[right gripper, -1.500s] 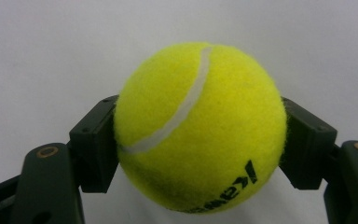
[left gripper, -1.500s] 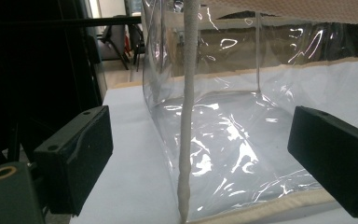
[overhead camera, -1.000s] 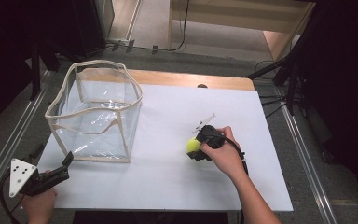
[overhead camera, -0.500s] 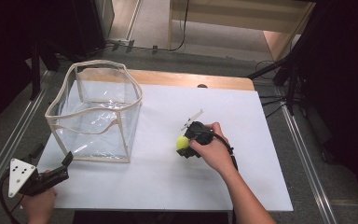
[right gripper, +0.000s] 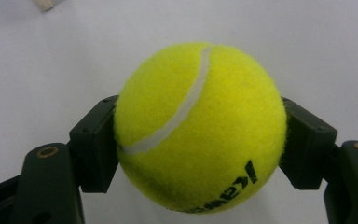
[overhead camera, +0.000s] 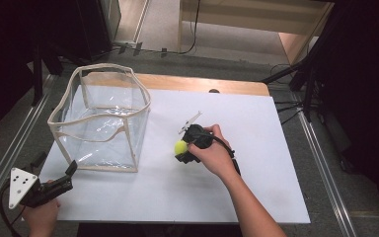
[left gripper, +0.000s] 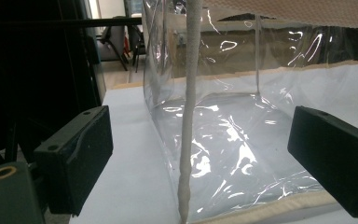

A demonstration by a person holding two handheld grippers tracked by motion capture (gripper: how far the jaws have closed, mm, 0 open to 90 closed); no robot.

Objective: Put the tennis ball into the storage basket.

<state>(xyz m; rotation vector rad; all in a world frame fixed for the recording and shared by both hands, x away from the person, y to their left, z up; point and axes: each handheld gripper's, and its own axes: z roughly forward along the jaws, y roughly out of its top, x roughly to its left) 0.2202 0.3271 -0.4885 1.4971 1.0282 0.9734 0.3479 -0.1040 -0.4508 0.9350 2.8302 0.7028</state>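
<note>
The right hand-held gripper (overhead camera: 183,150) is clamped on a yellow tennis ball (overhead camera: 180,146): in the right gripper view the ball (right gripper: 200,128) sits squarely between the two black jaws, each jaw pressed against one side of it, with a white seam curving across its upper face and black lettering on its lower right. The white surface lies behind the ball in that view; whether the ball touches it cannot be told. In the high view the person's right hand (overhead camera: 214,155) grips this tool near the middle of the white worktop (overhead camera: 256,168), the ball pointing left toward a clear plastic bag (overhead camera: 101,118) with beige trimmed edges. The ball is near the bag's right wall but apart from it, outside the bag. The bag stands upright and open-topped on the left half of the worktop. The left hand-held gripper (overhead camera: 70,173) is held by the left hand (overhead camera: 42,215) at the near left corner of the worktop, just beside the bag's near left corner. Its jaws stand wide apart and hold nothing; in the left gripper view they frame the bag's beige corner seam (left gripper: 189,116), which rises between them, with the glossy clear wall (left gripper: 242,140) behind. A grey three-cornered plate (overhead camera: 20,185) sits on top of this tool.
</note>
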